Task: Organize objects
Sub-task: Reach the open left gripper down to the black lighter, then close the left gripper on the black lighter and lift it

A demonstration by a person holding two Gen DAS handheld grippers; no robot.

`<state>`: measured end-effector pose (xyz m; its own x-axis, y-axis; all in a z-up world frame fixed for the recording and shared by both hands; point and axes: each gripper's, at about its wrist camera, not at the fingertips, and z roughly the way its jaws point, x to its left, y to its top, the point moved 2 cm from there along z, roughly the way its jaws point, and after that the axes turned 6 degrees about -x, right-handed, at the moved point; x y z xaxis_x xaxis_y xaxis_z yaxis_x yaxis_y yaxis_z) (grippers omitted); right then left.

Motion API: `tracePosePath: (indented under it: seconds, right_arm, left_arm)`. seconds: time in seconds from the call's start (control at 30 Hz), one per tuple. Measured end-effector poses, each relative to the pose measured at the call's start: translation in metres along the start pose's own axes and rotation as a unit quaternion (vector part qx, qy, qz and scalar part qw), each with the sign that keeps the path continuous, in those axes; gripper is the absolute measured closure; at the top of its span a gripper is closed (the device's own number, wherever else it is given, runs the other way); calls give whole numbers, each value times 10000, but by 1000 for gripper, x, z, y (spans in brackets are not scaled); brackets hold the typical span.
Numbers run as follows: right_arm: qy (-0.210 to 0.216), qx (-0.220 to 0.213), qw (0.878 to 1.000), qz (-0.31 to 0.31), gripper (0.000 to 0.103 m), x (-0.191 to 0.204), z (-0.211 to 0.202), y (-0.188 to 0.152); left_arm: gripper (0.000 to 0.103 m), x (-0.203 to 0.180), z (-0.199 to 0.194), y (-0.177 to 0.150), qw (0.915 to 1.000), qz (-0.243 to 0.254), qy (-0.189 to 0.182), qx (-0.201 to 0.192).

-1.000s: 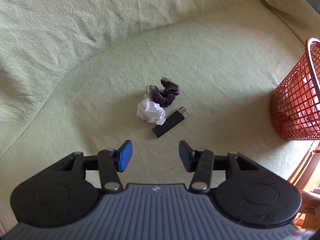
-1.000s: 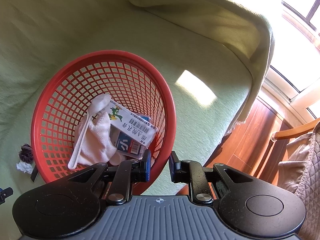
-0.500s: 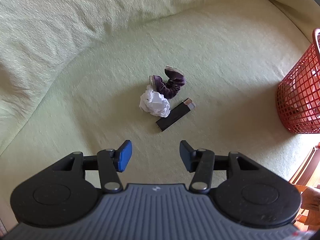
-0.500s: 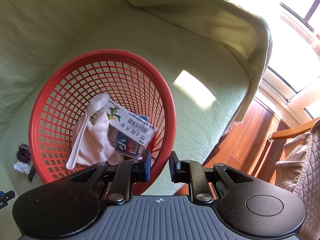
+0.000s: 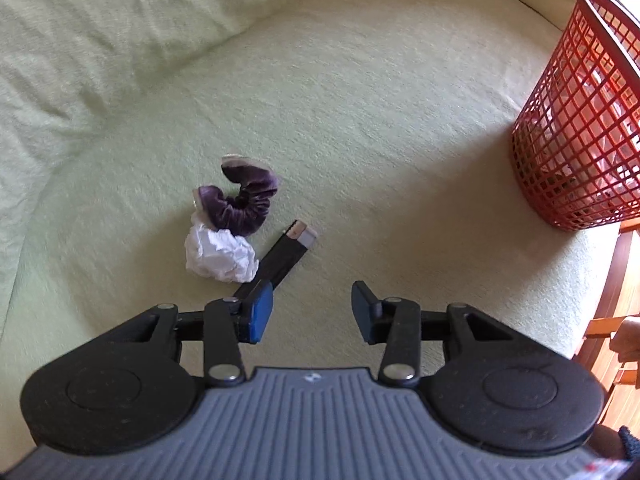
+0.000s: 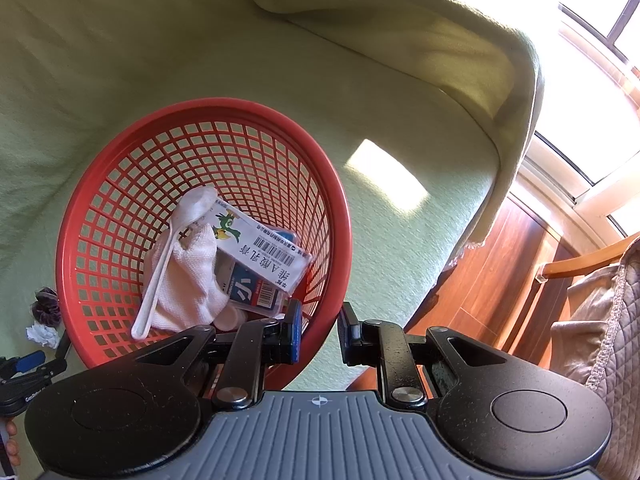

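On the green sofa cover lie a purple scrunchie [image 5: 244,200], a crumpled white paper ball [image 5: 220,256] and a black lighter [image 5: 286,258]. My left gripper [image 5: 312,312] hovers just in front of them, its jaws closing with nothing between them; the lighter's near end is hidden behind the left finger. The red mesh basket [image 5: 580,120] stands to the right. My right gripper [image 6: 319,332] is shut on the near rim of the basket [image 6: 200,110], which holds a white sock [image 6: 188,280], a white spoon [image 6: 168,256] and a printed box [image 6: 260,248].
The sofa's back cushion [image 5: 100,40] rises behind the objects, and the draped armrest [image 6: 460,60] behind the basket. Wooden floor [image 6: 500,260] and a chair with a quilted cover [image 6: 592,300] lie past the seat's right edge. Bare seat lies between the small objects and the basket.
My left gripper has come down closer to the three small objects and rolled, and its jaws have narrowed. The right gripper and the basket have kept still.
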<state>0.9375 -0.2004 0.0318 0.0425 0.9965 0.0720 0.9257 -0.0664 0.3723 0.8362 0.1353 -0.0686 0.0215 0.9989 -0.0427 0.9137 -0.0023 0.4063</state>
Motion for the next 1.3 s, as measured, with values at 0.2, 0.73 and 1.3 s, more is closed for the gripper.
tracePosePath:
  seconds: [0.2, 0.73, 1.3]
  right_arm:
    - [2, 4, 10000, 3, 88, 0, 0, 0]
    - [22, 8, 10000, 52, 88, -2, 1, -2]
    - [39, 17, 10000, 47, 88, -2, 1, 0]
  left_arm:
    - [67, 0, 29, 13, 9988, 489, -14, -93]
    - [81, 7, 53, -20, 9965, -379, -339, 670]
    - [80, -1, 51, -24, 9949, -666, -63, 761]
